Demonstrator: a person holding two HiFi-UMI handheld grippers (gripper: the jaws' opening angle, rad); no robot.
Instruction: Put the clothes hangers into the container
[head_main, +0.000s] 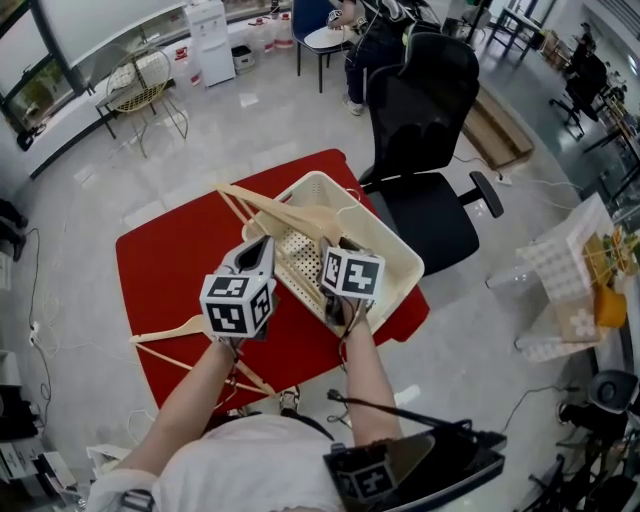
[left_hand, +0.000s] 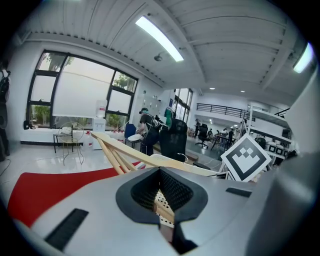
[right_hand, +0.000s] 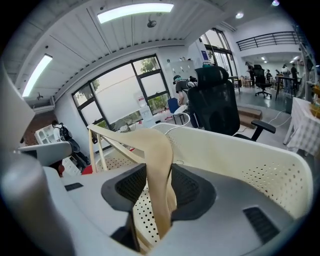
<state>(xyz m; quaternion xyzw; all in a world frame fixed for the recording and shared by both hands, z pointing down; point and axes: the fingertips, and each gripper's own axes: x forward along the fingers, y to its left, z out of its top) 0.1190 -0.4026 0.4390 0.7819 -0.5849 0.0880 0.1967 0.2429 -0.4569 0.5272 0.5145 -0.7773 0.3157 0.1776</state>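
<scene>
Left gripper: I see my jaws closed on a thin bar of the hangers; in the left gripper view the bar fills the narrow gap between the dark pads
Right gripper: my jaws are clamped on a broad, flat shoulder of the hangers, which touches both pads in the right gripper view; the jaws stand wide because that part is wide
Hangers: pale wood, more than one bunched together; they slant across the container, their far ends sticking out over its rim toward 10 o'clock in the head view, the near ends at my two grippers; I cannot tell whether both grippers hold the same one
Container: cream plastic basket with perforated walls and floor, standing on the 3 o'clock side of the tabletop, one corner past the edge; its wall curves round the right of the right gripper view
Tabletop: red, bare on its 9 o'clock half
Loose hanger: lies flat on the tabletop at 8 o'clock from the left gripper, outside the container and well apart from it
Office chair: black, on the floor just beyond the container at 1 o'clock
</scene>
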